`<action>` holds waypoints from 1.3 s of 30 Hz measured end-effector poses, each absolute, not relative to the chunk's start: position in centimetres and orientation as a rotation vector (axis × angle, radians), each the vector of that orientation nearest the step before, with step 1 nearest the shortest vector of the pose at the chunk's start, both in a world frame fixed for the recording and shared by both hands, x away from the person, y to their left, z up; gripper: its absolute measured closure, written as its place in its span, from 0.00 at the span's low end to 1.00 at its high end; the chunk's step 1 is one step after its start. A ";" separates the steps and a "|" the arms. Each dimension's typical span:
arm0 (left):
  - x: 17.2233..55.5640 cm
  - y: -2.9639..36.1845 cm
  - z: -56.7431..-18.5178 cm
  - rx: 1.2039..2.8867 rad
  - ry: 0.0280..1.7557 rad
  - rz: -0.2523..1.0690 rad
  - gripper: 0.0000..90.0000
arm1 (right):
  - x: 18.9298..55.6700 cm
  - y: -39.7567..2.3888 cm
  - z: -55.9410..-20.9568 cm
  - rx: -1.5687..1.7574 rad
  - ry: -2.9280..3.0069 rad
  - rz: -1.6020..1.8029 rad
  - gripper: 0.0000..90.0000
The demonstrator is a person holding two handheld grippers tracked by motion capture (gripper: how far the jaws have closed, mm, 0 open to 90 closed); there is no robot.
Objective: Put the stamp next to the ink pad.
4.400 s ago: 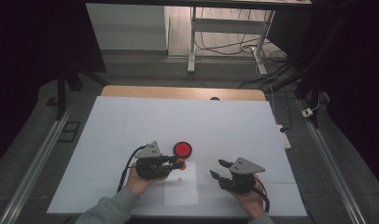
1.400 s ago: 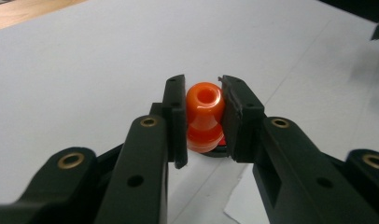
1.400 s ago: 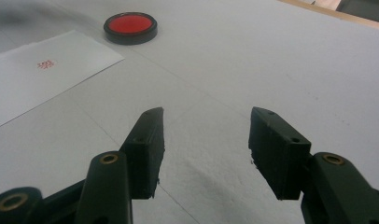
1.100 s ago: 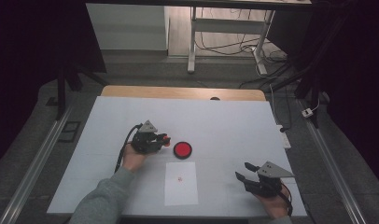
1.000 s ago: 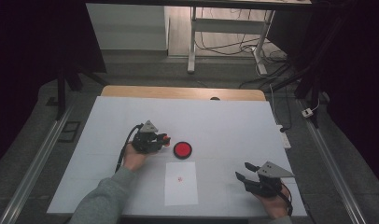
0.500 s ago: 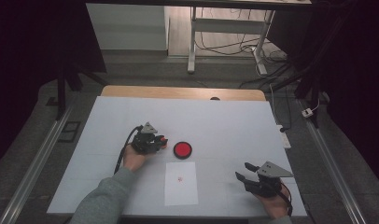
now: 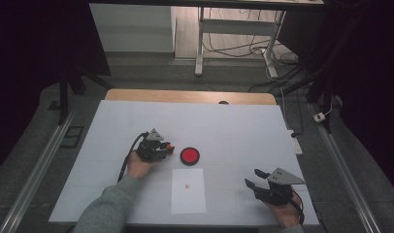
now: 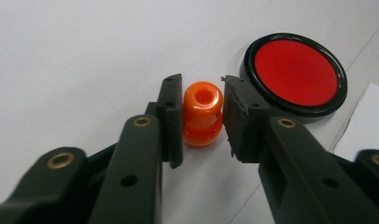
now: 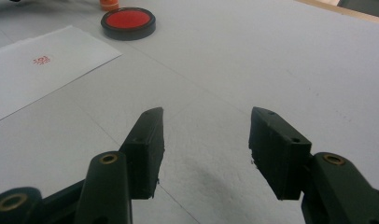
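Left claw [image 8: 202, 116] brackets the orange stamp [image 8: 202, 114], its jaws just eased apart, pads clear: released. The stamp stands upright on the tabletop [image 7: 234, 126], long axis vertical, beside the red ink pad [image 8: 296, 72]. Judged light, rigid, glossy; grip its waist. Right claw [image 9: 204, 140] rests open, empty.

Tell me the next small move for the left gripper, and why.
Probably draw the left gripper straight back from the orange stamp. Its jaws have just been opening, and a gap shows beside the stamp, which stands upright on the table next to the red ink pad. The paper already bears a red mark.
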State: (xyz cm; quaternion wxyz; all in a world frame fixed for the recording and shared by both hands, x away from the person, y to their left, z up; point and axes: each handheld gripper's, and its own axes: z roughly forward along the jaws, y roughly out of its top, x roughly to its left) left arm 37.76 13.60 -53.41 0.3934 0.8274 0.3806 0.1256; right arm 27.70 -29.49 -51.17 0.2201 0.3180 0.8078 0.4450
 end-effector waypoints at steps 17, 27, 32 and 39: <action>36.9 14.0 -51.6 1.965 1.005 0.360 0.34 | 27.8 -29.5 -51.2 0.881 2.234 1.237 0.49; 35.6 14.9 -50.1 1.949 0.966 0.299 0.34 | 27.8 -29.6 -51.1 0.878 2.233 1.240 0.49; 34.6 15.3 -49.4 1.953 0.933 0.274 0.34 | 27.8 -29.4 -51.2 0.864 2.237 1.248 0.49; 32.7 16.0 -48.6 1.976 0.909 0.280 0.34 | 27.8 -29.5 -50.9 0.849 2.235 1.259 0.47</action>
